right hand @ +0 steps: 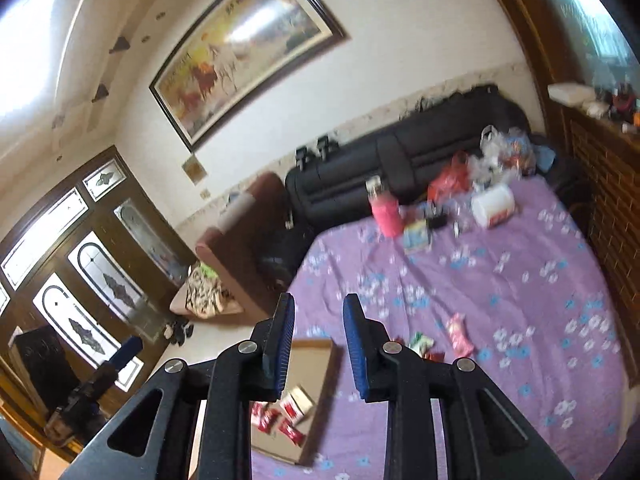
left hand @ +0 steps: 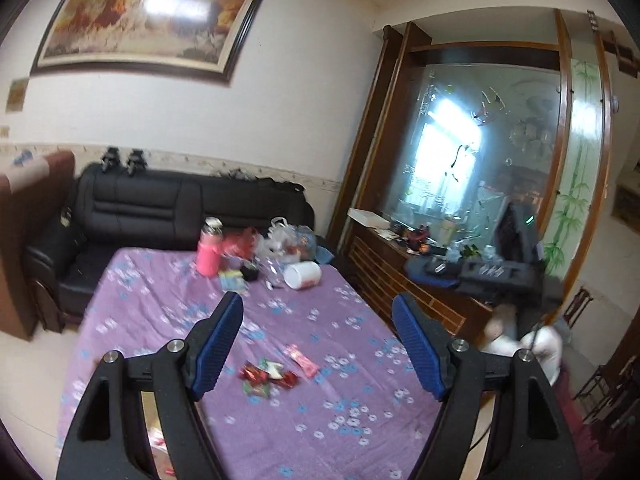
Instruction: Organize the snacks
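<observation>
Left tongs: released, blue pads wide apart, nothing between them, held above the surface.
Right tongs: narrow gap between the blue pads, nothing gripped.
Surface: covered by a purple cloth with a blue and white flower print.
Loose snacks: small red and green wrapped pieces in a cluster mid-surface; a pink packet lies just beside them.
Tray: shallow wooden box at the near edge, holding red packets; partly hidden behind the right tongs.
Far end: pink bottle, white tub on its side, plastic bags.
Writing: characters on the framed painting, too blurred to read; no snack label is legible.
</observation>
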`<act>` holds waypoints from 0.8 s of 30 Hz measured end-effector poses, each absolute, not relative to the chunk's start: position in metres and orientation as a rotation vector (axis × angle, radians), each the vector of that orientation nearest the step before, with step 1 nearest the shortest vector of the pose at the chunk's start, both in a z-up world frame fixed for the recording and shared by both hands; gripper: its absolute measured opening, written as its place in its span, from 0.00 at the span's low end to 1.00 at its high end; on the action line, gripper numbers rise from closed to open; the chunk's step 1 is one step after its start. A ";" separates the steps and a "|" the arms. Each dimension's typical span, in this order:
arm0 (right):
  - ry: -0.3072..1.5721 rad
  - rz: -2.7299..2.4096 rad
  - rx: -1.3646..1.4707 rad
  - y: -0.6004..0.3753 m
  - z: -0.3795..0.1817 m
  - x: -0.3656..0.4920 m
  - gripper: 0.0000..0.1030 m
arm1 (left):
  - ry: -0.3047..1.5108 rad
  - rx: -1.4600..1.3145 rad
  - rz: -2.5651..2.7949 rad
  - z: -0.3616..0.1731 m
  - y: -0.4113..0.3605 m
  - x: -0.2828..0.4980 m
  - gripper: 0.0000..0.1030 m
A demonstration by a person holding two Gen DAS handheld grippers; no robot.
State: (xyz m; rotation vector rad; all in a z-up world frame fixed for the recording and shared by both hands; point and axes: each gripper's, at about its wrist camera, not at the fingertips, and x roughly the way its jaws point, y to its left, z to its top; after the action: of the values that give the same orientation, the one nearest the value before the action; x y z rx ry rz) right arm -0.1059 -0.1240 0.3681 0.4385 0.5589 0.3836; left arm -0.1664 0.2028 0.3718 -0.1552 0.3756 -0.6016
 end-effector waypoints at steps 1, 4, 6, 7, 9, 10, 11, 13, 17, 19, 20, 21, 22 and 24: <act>0.548 0.367 0.423 -0.123 0.382 -0.109 0.27 | 0.371 -0.143 -0.587 0.379 0.204 -0.167 0.75; 0.510 0.325 0.385 -0.120 0.427 -0.117 0.27 | 0.370 -0.121 -0.550 0.400 0.211 -0.173 0.79; 0.481 0.299 0.379 -0.120 0.461 -0.124 0.27 | 0.386 -0.134 -0.544 0.412 0.220 -0.174 0.79; 0.470 0.290 0.381 -0.120 0.476 -0.128 0.27 | 0.394 -0.147 -0.547 0.418 0.225 -0.174 0.79; 0.443 0.267 0.381 -0.118 0.507 -0.137 0.27 | 0.401 -0.186 -0.546 0.431 0.239 -0.176 0.80; 0.427 0.252 0.370 -0.115 0.520 -0.143 0.27 | 0.403 -0.196 -0.543 0.436 0.245 -0.177 0.85; 0.408 0.219 0.340 -0.108 0.538 -0.149 0.27 | 0.404 -0.205 -0.538 0.441 0.252 -0.178 0.87; 0.394 0.172 0.304 -0.097 0.556 -0.157 0.32 | 0.387 -0.218 -0.512 0.447 0.268 -0.182 0.93; 0.360 0.094 0.224 -0.070 0.565 -0.164 0.53 | 0.337 -0.214 -0.478 0.430 0.291 -0.194 1.00; 0.385 0.100 0.211 -0.056 0.552 -0.156 0.54 | 0.356 -0.214 -0.470 0.407 0.299 -0.193 1.00; 0.402 0.099 0.207 -0.052 0.546 -0.150 0.54 | 0.381 -0.224 -0.484 0.393 0.303 -0.190 1.00; 0.433 0.101 0.202 -0.045 0.536 -0.140 0.54 | 0.405 -0.238 -0.507 0.381 0.307 -0.188 1.00; 0.459 0.104 0.201 -0.040 0.528 -0.131 0.54 | 0.426 -0.249 -0.524 0.372 0.312 -0.187 1.00; 0.517 0.106 0.192 -0.030 0.509 -0.111 0.54 | 0.462 -0.292 -0.556 0.354 0.322 -0.185 1.00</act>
State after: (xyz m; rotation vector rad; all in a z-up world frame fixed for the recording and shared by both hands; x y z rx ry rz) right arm -0.1107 -0.0299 0.5087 0.1924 0.5171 0.1062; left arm -0.1852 0.3225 0.3535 -0.2921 0.4616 -0.5557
